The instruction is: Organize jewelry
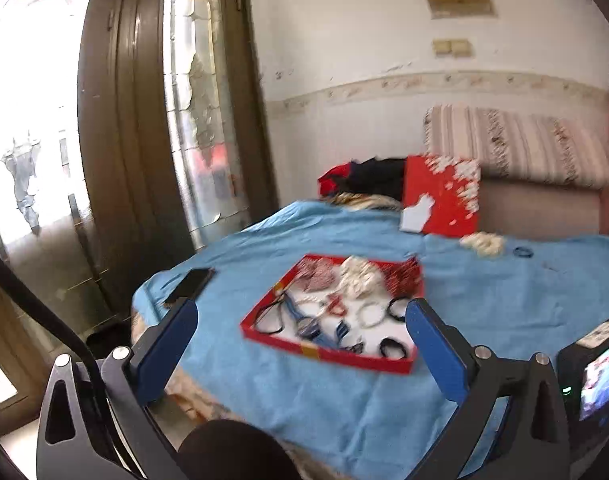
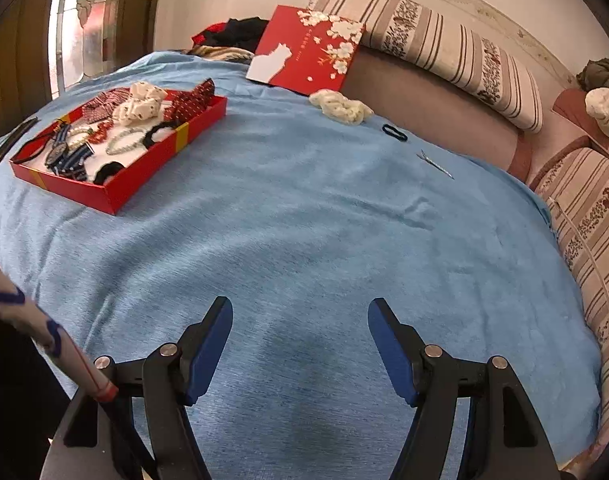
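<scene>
Two grippers are in view, each seen from its own wrist camera, above a blue cloth point(image 2: 304, 216) that covers the whole work surface. Right gripper point(image 2: 300, 320): jaws spread wide, nothing between the blue pads, hovering low over a bare patch of cloth; its fingers point toward the far edge of the surface. Left gripper point(image 1: 302, 326): jaws likewise spread wide and holding nothing; from its camera the gap between the pads frames the red tray point(image 1: 384, 364), though contact with the tray cannot be confirmed because this frame is motion-blurred. Striped cushions point(image 2: 436, 40) line the far and right sides of the cloth. Red box lid point(image 2: 304, 50), printed with a white cat and blossoms, leans against the cushion at the far edge. The red tray point(image 2: 116, 194) sits on the cloth at the left of the right-wrist view, well apart from the right gripper; it contains fabric scrunchies along its far side, with bead bracelets, black hair ties and blue-striped pieces nearer. Loose on the cloth outside the tray: a cream scrunchie point(image 2: 340, 106) just in front of the lid, a black hair tie point(image 2: 394, 133) near it to the right, and a thin metal hairpin point(image 2: 436, 164) slightly further right. A dark phone point(image 1: 190, 284) lies flat beside the tray's left side.
</scene>
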`<state>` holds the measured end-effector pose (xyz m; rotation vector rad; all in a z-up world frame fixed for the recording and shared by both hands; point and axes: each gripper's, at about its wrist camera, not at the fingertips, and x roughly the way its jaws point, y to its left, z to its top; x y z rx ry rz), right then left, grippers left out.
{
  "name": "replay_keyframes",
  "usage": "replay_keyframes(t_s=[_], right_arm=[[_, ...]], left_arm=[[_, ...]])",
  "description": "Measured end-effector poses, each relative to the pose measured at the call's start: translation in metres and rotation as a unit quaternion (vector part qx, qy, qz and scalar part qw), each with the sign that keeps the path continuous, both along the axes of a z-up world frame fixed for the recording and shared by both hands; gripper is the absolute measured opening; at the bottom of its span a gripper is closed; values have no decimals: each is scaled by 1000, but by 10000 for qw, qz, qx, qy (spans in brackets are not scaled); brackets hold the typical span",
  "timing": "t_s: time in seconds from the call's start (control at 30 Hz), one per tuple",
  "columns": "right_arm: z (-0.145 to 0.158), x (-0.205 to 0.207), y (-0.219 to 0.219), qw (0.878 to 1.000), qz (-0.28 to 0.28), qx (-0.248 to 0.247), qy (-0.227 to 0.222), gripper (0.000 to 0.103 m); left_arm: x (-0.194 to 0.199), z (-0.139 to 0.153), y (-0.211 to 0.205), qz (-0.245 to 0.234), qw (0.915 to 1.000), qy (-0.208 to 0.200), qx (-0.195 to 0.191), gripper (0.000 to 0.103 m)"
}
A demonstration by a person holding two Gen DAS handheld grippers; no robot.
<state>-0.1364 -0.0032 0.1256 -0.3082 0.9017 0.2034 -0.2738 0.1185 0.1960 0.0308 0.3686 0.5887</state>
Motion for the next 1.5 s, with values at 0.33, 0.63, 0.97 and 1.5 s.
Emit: replay_keyframes(t_s=[0.33, 0.63, 0.97, 1.5], right_arm=[[17, -6, 1, 9996, 44, 248, -105, 75], [28, -16, 11, 9990, 159, 392, -123, 78], [55, -20, 13, 9986, 22, 489, -219, 79], [85, -30, 51, 9984, 149, 541, 84, 82]], left_arm=[[4, -1, -1, -349, 9979, 220, -490, 103], [13, -35, 22, -32, 9926, 866, -851, 103], [20, -73, 33, -6, 9792, 1449, -1421, 103], [-5, -64, 51, 57, 9771, 1550, -1455, 103]])
